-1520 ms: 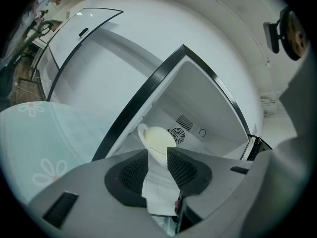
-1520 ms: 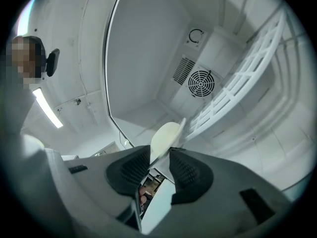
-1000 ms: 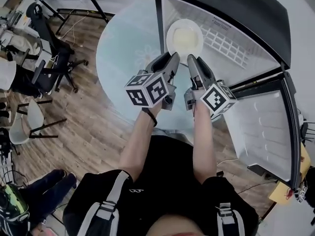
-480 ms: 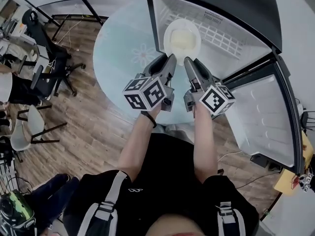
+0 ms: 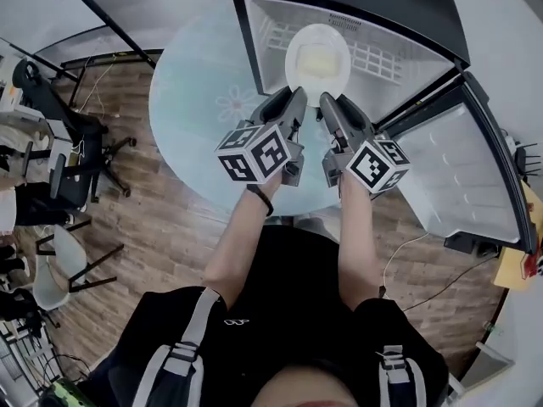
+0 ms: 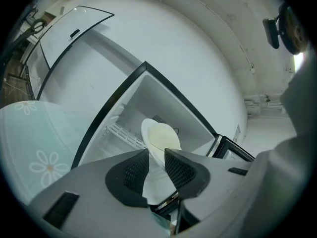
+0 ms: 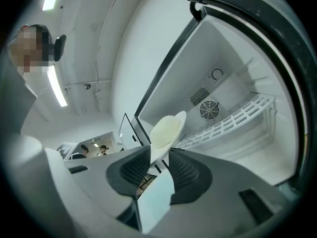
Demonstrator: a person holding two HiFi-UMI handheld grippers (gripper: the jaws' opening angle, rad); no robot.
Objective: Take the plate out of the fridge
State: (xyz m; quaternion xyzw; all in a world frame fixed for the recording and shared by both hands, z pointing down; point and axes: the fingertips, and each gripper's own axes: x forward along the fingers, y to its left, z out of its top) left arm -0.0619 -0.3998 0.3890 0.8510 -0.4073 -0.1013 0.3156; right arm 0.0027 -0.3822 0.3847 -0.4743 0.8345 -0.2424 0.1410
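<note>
A white plate [image 5: 318,58] with a pale yellow centre sits in the mouth of the open black fridge [image 5: 246,32]. Its near rim lies between both grippers. In the left gripper view the plate [image 6: 161,138] stands tilted, its rim running down between the mesh pads. My left gripper [image 5: 293,100] [image 6: 156,155] is closing its jaws, and the pads touch the rim. My right gripper [image 5: 329,102] [image 7: 159,155] holds the plate [image 7: 166,130] by its rim from the right side.
Inside the fridge is a white wire rack [image 5: 382,58], and its door [image 5: 475,176] hangs open to the right. The fridge stands on a round glass table [image 5: 204,100] with a flower print. Office chairs [image 5: 68,142] stand on the wooden floor at the left.
Both grippers have moved forward onto the plate's near rim. The left jaws have narrowed around it. The plate now looks larger and nearer in the head view.
</note>
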